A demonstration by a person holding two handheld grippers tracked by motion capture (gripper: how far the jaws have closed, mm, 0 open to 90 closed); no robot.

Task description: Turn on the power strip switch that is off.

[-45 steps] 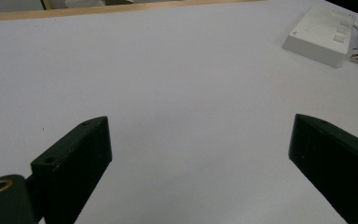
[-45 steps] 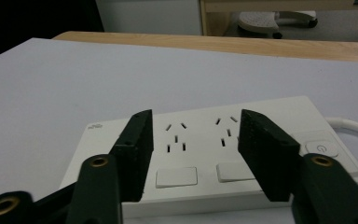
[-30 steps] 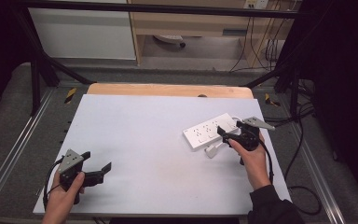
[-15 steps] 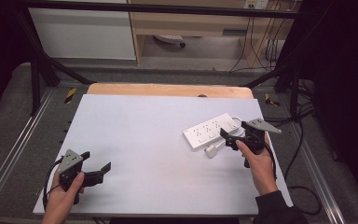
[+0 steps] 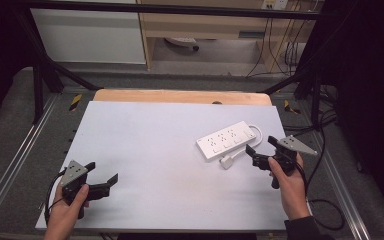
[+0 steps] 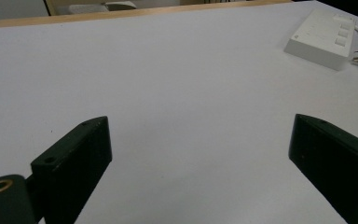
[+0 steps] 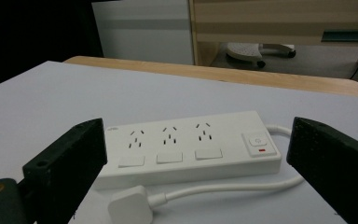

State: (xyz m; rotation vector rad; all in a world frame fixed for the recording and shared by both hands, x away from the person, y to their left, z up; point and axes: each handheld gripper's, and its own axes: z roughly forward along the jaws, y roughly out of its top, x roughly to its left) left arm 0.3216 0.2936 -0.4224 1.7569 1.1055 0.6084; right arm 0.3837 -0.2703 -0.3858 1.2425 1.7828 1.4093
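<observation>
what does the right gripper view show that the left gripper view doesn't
The right gripper view alone shows the power strip's top face: three socket sets, three white switches, the main button with its red mark, plus the white plug lying in front on its cable.

The left gripper view alone shows a wide bare stretch of the white table ahead of its open jaws.

Both show the power strip, the white tabletop, the wooden edge strip behind it, and wide-open black jaws.
</observation>
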